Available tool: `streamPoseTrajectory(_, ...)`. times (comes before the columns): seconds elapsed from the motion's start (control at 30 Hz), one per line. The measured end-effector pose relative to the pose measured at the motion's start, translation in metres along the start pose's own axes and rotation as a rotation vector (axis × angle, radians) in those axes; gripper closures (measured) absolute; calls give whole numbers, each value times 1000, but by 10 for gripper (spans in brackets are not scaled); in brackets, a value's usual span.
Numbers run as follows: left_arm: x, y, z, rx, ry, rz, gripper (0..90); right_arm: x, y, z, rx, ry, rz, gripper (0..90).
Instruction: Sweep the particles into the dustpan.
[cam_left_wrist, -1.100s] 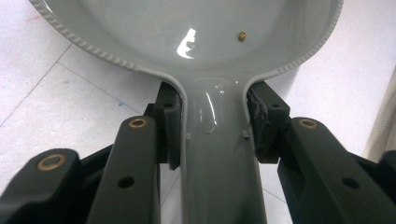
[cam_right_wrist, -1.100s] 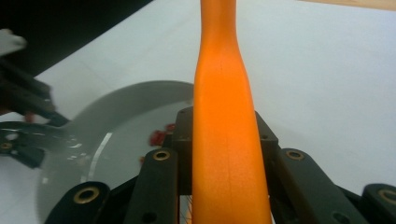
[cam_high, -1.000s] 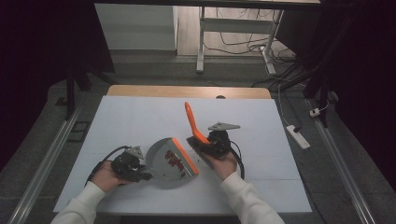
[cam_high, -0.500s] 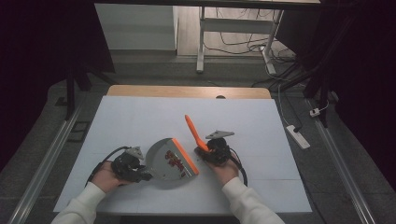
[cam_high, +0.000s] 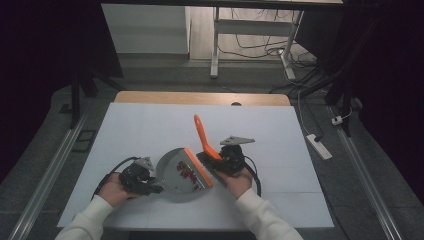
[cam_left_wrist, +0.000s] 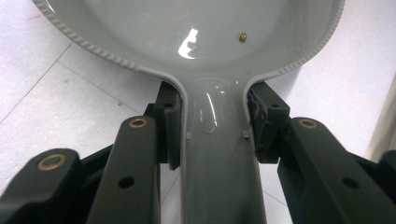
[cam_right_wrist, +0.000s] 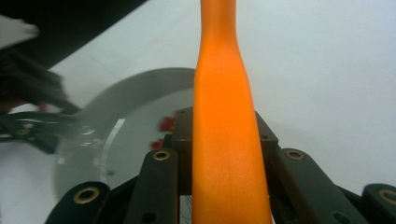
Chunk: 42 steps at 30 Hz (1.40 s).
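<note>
A person at a white table (cam_high: 150, 125) sweeps small red bits (cam_high: 186, 172) into a grey dustpan (cam_high: 172, 172) with an orange hand brush (cam_high: 202, 137). The dustpan, taken here as the landmark, lies flat near the table's front edge. At the dustpan's left, the left gripper (cam_high: 150, 182) is clenched on its handle (cam_left_wrist: 217, 154), pads pressing both sides. At the dustpan's right edge, the right gripper (cam_high: 217, 160) is clamped around the brush handle, which slants up and away from the dustpan; the brush head rests along the pan's open lip. The red bits lie inside the dustpan, just beside the brush head. To do this step well, the pan's lip probably needs to stay pressed flat on the table while the brush makes short, low strokes inward, so that no bits flick over the rim.
</note>
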<state>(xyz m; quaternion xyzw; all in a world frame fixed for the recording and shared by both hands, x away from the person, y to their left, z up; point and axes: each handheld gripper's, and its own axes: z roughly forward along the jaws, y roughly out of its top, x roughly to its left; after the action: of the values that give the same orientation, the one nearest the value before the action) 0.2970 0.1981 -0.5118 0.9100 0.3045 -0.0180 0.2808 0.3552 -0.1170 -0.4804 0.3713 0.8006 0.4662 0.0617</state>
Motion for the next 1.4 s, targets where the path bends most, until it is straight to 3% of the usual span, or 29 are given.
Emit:
streamPoseTrajectory(0.23,0,0,0,-5,-8,-3,615,-19,-5,-3,9,-42,0,706)
streamPoseTrajectory(0.47,-3,1,-4,-34,-31,7,615,-23,-6,-9,-4,-36,-8,706)
streamPoseTrajectory(0.73,-7,1,-10,-59,-14,4,614,-32,-5,-26,-31,-42,-15,706)
streamPoseTrajectory(0.9,-8,-1,-15,-92,10,-28,614,-41,-8,-35,-37,-60,-19,706)
streamPoseTrajectory(1.03,-9,-3,-19,-119,5,-53,614,-46,-12,-41,-39,-70,-19,706)
streamPoseTrajectory(1.4,-12,-8,-27,-181,65,-137,614,-55,-19,-62,-54,-81,-16,706)
